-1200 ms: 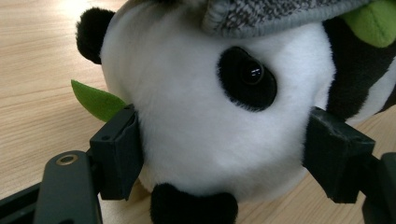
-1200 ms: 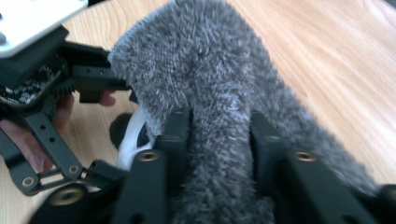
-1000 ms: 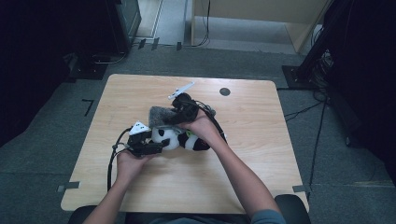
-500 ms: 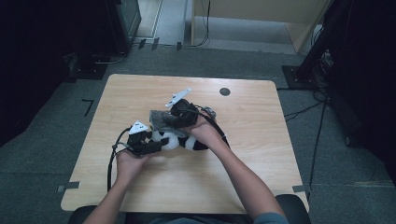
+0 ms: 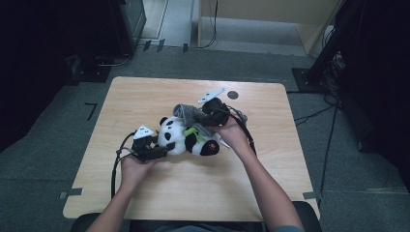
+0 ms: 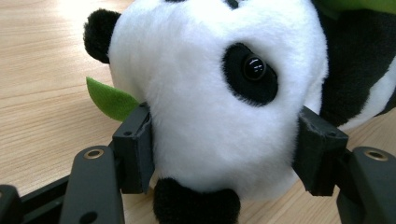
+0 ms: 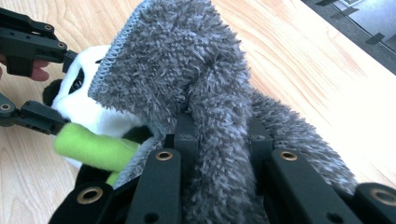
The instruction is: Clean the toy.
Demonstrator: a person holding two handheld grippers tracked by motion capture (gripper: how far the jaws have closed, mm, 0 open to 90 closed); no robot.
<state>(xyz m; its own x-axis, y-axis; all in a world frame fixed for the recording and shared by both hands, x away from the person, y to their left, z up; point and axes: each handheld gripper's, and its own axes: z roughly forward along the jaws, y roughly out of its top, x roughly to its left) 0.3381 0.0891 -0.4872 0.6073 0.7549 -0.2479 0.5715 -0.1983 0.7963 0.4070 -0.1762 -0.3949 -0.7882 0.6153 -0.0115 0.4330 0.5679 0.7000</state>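
Compared with a second ago, the right claw [image 5: 203,115] has drawn the grey fuzzy cloth [image 5: 189,113] a little up and toward the far side, so it now drapes over the panda's body rather than bunching beside it, while the left claw [image 5: 162,151] has kept its place at the near left of the counter [image 5: 145,96]. That suggests the wrapping or covering of the toy is under way, with the head still bare. The panda plush [image 5: 186,137] lies on its side near the middle of the counter, head to the left. The left gripper view shows what the high view cannot: both jaws pressed into the white head [image 6: 210,107], 1 on each cheek, holding it fast, with a green leaf [image 6: 109,99] poking out behind. The right gripper view shows the jaws closed narrow on a fold of the cloth [image 7: 205,93], its stitched hem hanging over the panda's face [image 7: 93,100], and a green felt stalk [image 7: 93,147] just beneath.
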